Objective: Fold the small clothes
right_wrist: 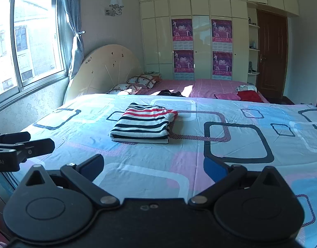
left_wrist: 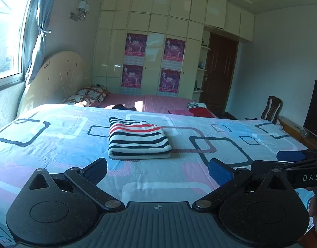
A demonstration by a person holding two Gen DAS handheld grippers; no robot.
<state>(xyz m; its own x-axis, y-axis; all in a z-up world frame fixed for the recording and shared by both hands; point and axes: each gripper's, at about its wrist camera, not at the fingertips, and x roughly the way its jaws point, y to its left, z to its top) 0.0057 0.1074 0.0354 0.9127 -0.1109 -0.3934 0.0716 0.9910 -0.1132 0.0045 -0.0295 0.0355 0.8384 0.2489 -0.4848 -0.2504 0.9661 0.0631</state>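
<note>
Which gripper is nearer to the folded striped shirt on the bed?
Hard to call; neither is clearly nearer. The left gripper and right gripper both hang open, short of the striped shirt, touching nothing, the left more directly in front of it.

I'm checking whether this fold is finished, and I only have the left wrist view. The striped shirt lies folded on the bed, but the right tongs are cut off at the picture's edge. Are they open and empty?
Observer: Yes. The right wrist view shows the right tongs wide open, with only the sheet between them.
Operator: Do the two tongs touch? They overlap in my view.
Observer: It seems not. From the right, the left tongs sit off to the side, and sheet shows between the two.
Operator: Is the shirt tidy on that side?
Observer: Mostly. The right edge of the shirt shows stacked layers, and the top one bulges out a little at the far corner.
</note>
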